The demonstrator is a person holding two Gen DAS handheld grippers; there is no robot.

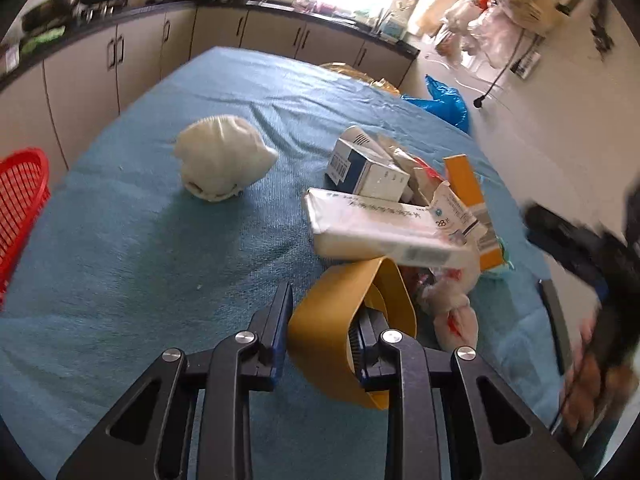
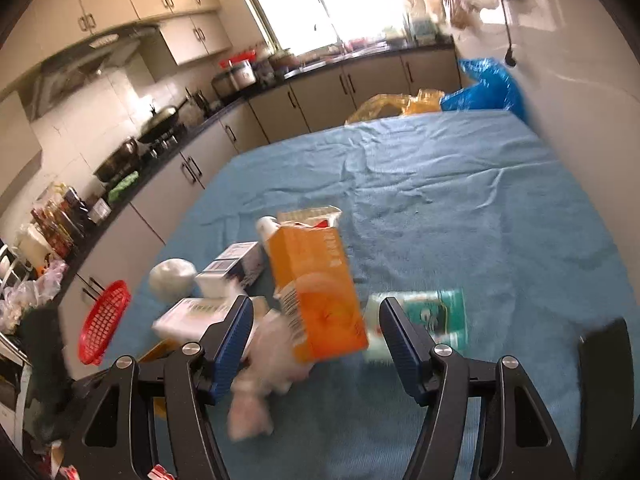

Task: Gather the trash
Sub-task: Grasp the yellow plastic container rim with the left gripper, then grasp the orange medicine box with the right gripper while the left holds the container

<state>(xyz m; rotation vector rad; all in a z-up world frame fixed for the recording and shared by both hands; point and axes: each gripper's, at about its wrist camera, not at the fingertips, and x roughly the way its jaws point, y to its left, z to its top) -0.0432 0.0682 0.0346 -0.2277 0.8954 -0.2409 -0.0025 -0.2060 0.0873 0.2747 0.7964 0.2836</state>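
Now mid-collection. Left gripper (image 1: 322, 330) jaws partly open, straddling one wall of glossy yellow tape loop (image 1: 352, 320), not clearly clamped. Right gripper (image 2: 316, 336) jaws wide open, empty, framing orange carton (image 2: 316, 292) in trash pile (image 1: 400, 216) near right edge of blue-cloth surface (image 1: 140, 240). Next, likely: close on stiff carton squarely; soft crumpled white wad (image 1: 224, 158) apart toward left; red mesh basket (image 1: 20, 208) at left edge.

1. The counter (image 1: 140, 240) wears a wrinkled blue cloth (image 2: 440, 184).
2. A white crumpled bundle (image 1: 224, 158) sits ahead-left of the left hand-held gripper (image 1: 324, 320).
3. A heap of cartons (image 1: 384, 208) lies just ahead-right of it.
4. A red basket (image 1: 20, 208) rests far left, at the edge.
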